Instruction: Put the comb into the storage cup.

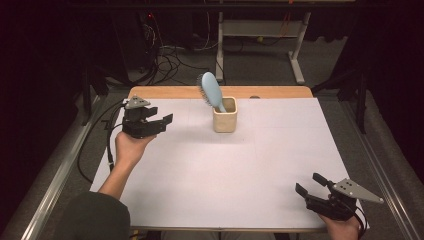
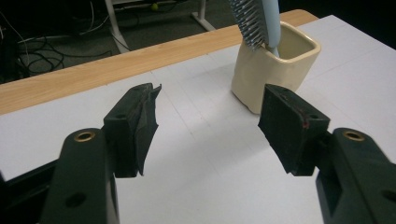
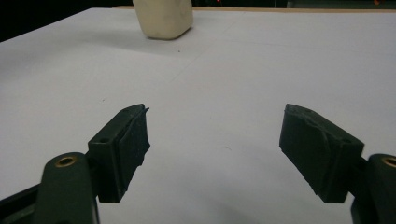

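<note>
High view: a light blue hairbrush (image 1: pixel 212 90) is being seen standing handle-down in a cream square cup (image 1: pixel 224 120) near the far middle of the white worktop (image 1: pixel 225 175).
Left tool (image 1: pixel 161 120): is being held released, jaws spread wide, nothing between them, near the cup on its left but apart from it.
Right tool (image 1: pixel 310 184): is being held released at the near right corner, well apart from the cup.
Left gripper view: bristles (image 2: pixel 247 21) are being seen facing this tool above the cup's rim.
Progress: the brush is judged to be already seated in the cup; if placing is the work, little is being left but withdrawal.
</note>
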Motion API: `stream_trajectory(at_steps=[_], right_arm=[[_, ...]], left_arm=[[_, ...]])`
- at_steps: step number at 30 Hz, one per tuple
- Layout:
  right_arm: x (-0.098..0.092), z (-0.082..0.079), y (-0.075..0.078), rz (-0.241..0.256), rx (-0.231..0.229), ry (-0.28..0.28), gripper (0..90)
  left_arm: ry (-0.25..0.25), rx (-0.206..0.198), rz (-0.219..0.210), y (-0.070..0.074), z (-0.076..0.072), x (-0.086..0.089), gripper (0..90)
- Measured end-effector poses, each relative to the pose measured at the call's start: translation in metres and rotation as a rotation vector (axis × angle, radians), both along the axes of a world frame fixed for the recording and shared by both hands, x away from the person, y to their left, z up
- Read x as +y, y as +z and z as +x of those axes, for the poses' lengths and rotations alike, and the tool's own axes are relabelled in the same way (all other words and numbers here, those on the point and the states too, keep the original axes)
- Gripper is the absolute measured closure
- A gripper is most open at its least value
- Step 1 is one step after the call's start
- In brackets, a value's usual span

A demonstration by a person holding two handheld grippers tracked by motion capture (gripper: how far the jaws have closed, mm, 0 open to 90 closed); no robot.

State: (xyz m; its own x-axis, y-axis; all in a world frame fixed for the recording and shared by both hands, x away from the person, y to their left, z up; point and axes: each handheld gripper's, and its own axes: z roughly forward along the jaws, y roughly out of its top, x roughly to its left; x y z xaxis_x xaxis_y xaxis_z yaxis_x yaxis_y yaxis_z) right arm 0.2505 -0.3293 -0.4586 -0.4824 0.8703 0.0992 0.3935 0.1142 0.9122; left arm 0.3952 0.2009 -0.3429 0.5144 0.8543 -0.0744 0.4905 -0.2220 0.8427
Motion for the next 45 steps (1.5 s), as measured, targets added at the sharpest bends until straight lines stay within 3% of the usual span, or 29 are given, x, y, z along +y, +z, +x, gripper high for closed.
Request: stream_trajectory(at_steps=[12, 26, 45], right_arm=[[0.0, 0.0, 0.0, -0.001, -0.003, 0.001, 24.4], [0.0, 0.0, 0.0, 0.0, -0.003, -0.002, 24.4], [0.0, 0.0, 0.0, -0.001, -0.003, -0.002, 24.4]], left_arm=[[0.008, -0.015, -0.027, 0.001, -0.011, 0.011, 37.0], [-0.004, -0.026, -0.002, 0.002, -0.025, 0.014, 36.8], [-0.002, -0.031, -0.031, -0.004, -0.043, 0.026, 36.6]])
